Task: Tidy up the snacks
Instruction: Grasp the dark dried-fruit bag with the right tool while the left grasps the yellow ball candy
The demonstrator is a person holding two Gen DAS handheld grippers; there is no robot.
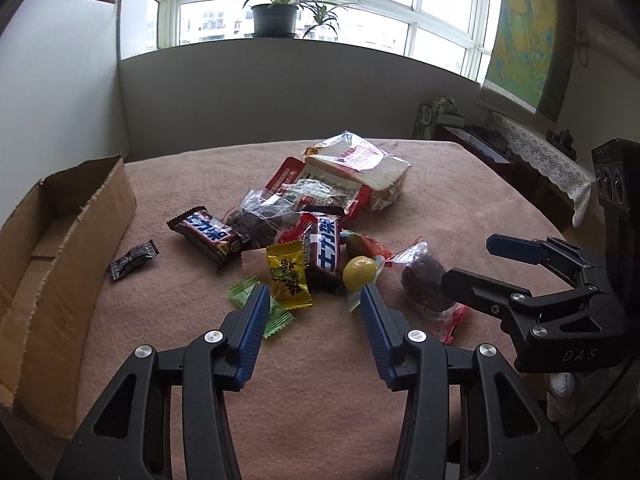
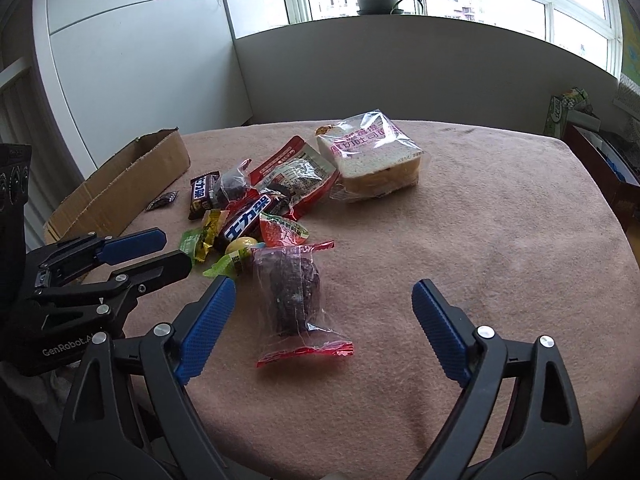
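A pile of snacks lies on a pink cloth-covered table (image 1: 460,208): two brown chocolate bars (image 1: 208,236), a bagged bread slice (image 1: 360,168), a yellow candy (image 1: 289,276), a green candy (image 1: 276,312), a yellow ball candy (image 1: 359,273) and a dark cake in a clear wrapper (image 2: 290,284). My left gripper (image 1: 314,294) is open and empty, just short of the yellow and green candies. My right gripper (image 2: 324,286) is open and empty, its fingers either side of the wrapped dark cake. A small dark candy (image 1: 132,260) lies apart near the box.
An open cardboard box (image 1: 60,240) sits at the table's left edge. A white cabinet (image 2: 132,80) stands behind it. A window sill with a potted plant (image 1: 276,12) is at the back. A dark sideboard (image 1: 520,160) stands right of the table.
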